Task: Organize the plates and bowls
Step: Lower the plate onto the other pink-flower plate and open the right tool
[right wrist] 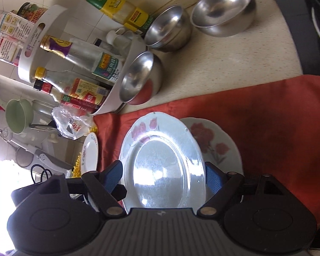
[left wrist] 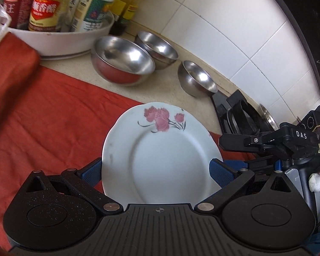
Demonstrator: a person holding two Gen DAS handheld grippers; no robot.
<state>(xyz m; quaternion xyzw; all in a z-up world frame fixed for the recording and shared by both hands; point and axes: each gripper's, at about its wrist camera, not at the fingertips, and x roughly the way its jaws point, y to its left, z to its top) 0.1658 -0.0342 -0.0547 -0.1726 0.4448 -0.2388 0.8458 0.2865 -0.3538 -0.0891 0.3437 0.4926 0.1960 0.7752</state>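
My left gripper (left wrist: 157,170) is shut on a white plate with a red flower print (left wrist: 160,149), held above the red cloth (left wrist: 59,123). My right gripper (right wrist: 163,177) is shut on a second flowered plate (right wrist: 162,160). Behind it a third flowered plate (right wrist: 215,143) lies on the red cloth (right wrist: 277,117). A small plate (right wrist: 89,151) stands at the left. Three steel bowls sit on the counter: a large one (left wrist: 121,61), one behind it (left wrist: 157,49) and a small one (left wrist: 197,79). They also show in the right wrist view (right wrist: 140,76), (right wrist: 168,27), (right wrist: 224,8). The right gripper's body shows in the left wrist view (left wrist: 277,140).
A white round rack (left wrist: 59,38) with several sauce bottles stands at the back left, also in the right wrist view (right wrist: 79,64). A black stove (left wrist: 241,115) lies at the right by the tiled wall. A plastic bag (right wrist: 72,123) and a green cup (right wrist: 19,115) sit at the left.
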